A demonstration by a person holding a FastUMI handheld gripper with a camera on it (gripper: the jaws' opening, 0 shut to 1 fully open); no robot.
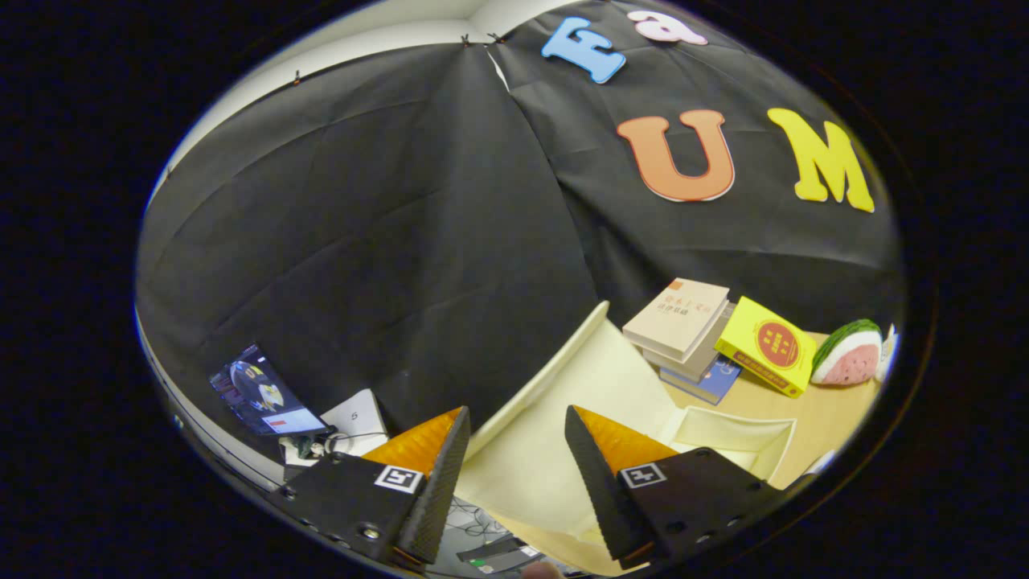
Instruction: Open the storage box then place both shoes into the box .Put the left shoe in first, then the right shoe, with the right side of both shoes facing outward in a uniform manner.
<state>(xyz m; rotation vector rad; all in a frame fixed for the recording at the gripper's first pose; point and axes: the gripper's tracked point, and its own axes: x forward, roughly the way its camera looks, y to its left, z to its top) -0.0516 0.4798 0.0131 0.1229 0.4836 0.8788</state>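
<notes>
My fingers (514, 422) stand apart with nothing clamped between them, and through the gap I look onto the pale cream lid (563, 402) of the storage box, which is swung up and open, its long edge slanting away from me toward the black cloth wall (362, 241). The flat inner face of that lid lies between my two fingers and runs on beyond their tips. Just past my right-hand finger (599, 470) sits the storage box (727, 438) itself, cream like the lid, its open tray showing a bare inner wall and floor as far as I can see into it. The box rests on a light wooden tabletop (828, 418). Beyond the box, near the cloth wall, a small stack of books (683, 330) lies with a beige-covered one on top and a blue one at the bottom. Leaning against that stack on its far side is a yellow book (768, 346) with a round red emblem on its cover, tilted rather than flat. Just beside the yellow book lies a watermelon-slice toy (848, 354), green rind up and pink flesh facing me. Off beyond my left-hand finger (434, 474), lower than the tabletop, a tilted lit phone screen (261, 394) stands on a holder, with a white card (358, 414) next to it and some cables trailing beneath.
</notes>
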